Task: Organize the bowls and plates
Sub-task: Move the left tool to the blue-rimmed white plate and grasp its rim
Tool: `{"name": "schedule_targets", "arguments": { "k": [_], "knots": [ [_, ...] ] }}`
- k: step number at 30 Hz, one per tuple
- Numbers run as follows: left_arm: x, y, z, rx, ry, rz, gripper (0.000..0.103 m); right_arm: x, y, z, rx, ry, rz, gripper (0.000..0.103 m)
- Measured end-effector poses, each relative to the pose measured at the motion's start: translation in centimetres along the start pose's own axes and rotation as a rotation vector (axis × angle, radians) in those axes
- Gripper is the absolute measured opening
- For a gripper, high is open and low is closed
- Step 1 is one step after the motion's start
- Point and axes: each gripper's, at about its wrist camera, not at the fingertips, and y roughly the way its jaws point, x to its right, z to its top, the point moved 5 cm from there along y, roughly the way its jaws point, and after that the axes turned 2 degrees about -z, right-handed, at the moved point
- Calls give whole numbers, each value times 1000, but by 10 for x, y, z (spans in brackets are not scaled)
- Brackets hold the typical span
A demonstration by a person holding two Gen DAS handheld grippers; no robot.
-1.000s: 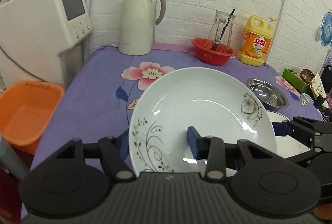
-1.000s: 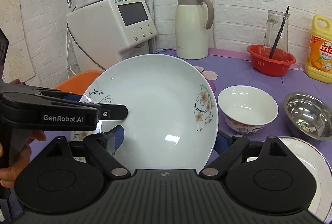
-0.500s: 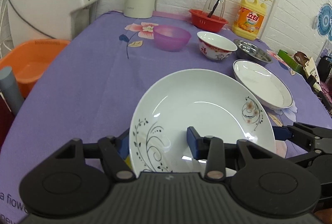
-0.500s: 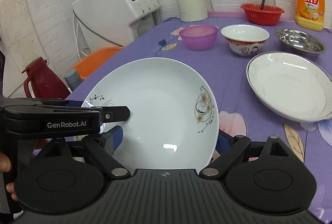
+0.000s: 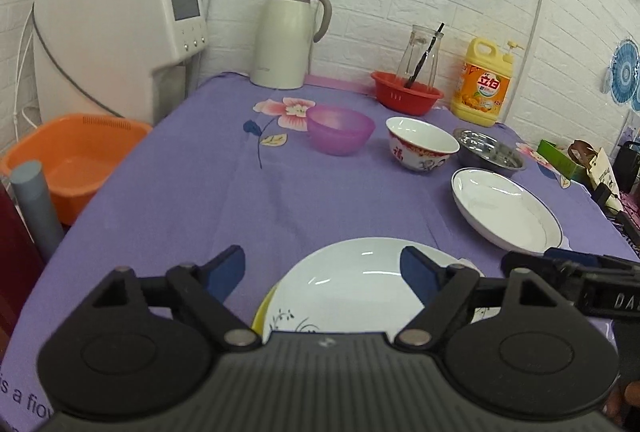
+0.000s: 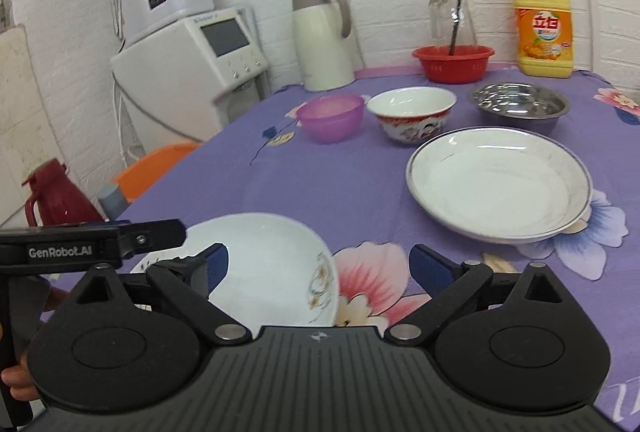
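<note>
A white plate with a flower print (image 5: 352,296) (image 6: 276,268) lies on the purple tablecloth at the near edge, on top of something yellow (image 5: 262,308). My left gripper (image 5: 322,270) is open above it, fingers apart and not touching it. My right gripper (image 6: 318,264) is open too, beside the plate's right rim. A blue-rimmed white plate (image 5: 506,210) (image 6: 498,182) lies to the right. A purple bowl (image 5: 340,128) (image 6: 332,116), a red-patterned white bowl (image 5: 422,144) (image 6: 412,114) and a steel bowl (image 5: 490,152) (image 6: 520,104) stand in a row further back.
A white thermos jug (image 5: 292,36), a red basket with a glass jar (image 5: 406,96) and a yellow detergent bottle (image 5: 482,84) stand at the back wall. An orange basin (image 5: 76,156) and white appliances (image 5: 116,32) are left of the table. A dark red flask (image 6: 52,198) stands on the floor.
The flower-print plate was held up by both grippers. It now lies on the table, and both grippers have opened and let go.
</note>
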Motion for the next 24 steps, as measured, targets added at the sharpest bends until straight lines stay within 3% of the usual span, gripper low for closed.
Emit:
{"name": "schedule_targets", "arguments": {
  "k": [7, 12, 17, 24],
  "knots": [
    [22, 28, 6, -66, 6, -32, 83, 98, 5, 27, 53, 153, -198, 103],
    [50, 51, 18, -109, 42, -68, 83, 150, 47, 33, -52, 228, -292, 103],
    [79, 88, 41, -144, 75, -114, 84, 154, 63, 31, -53, 189, -281, 103],
    [109, 162, 51, -281, 52, -168, 84, 153, 62, 30, -38, 153, -278, 103]
  ]
}}
